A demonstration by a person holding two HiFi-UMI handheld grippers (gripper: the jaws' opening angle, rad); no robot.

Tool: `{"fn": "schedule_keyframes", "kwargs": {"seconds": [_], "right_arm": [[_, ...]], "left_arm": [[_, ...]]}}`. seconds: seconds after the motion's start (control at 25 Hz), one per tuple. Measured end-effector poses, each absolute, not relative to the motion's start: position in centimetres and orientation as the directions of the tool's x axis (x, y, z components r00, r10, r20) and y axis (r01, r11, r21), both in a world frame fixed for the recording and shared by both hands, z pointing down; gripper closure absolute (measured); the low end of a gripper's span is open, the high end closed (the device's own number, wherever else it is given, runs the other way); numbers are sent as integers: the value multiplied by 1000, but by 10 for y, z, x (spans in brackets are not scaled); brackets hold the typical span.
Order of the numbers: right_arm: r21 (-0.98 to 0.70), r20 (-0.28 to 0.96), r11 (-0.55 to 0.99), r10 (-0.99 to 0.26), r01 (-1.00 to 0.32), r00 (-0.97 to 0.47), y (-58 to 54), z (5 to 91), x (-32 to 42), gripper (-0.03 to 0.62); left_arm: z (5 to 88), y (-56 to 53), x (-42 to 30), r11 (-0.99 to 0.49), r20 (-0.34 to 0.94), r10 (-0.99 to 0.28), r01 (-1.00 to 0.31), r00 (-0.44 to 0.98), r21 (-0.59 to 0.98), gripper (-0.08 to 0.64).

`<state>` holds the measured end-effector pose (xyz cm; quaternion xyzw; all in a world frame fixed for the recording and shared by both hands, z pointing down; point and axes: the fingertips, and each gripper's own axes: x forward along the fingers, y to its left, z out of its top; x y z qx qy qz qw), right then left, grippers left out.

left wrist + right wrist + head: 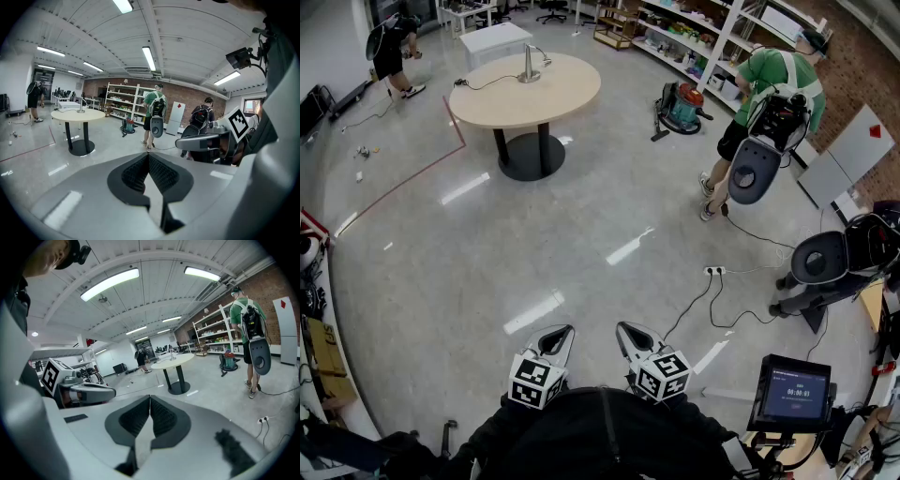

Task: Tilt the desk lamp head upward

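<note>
A silver desk lamp stands on a round beige table far across the room, its head drooping to the right. It shows small in the left gripper view as the lamp on the table, and in the right gripper view as the lamp on the table. My left gripper and right gripper are held close to my body at the bottom of the head view, side by side. Both are shut with nothing between the jaws, far from the lamp.
A person in green carrying a grey seat walks at the right. Another person stands at the far left. A vacuum cleaner sits by the shelves. A power strip with cables lies on the floor. A tablet stands near my right.
</note>
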<state>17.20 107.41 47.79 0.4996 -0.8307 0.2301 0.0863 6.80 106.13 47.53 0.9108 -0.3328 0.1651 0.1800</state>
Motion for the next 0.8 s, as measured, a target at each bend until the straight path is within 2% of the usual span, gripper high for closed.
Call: {"fn": "schedule_keyframes", "kwargs": {"seconds": [0.16,0.36,0.52,0.8], "right_arm": [[-285,379,394,-791,-874,-480,1057,472,156,586],[-269,399,387,-789,-882,-468,1001,459,104,586],[-264,414,424,-761,-866,-499,959,471,67,586],[-262,439,450,-732,-854,-521,920,477,49,586]], "left_arm": [[478,1046,51,-724,419,-536,-654,732,216,554],[461,988,-5,-702,400,-554,-668,730,247,554],[488,952,-40,-692,405,-554,-673,727,262,554],[499,917,-62,-644,416,-574,-703,705,303,554]]}}
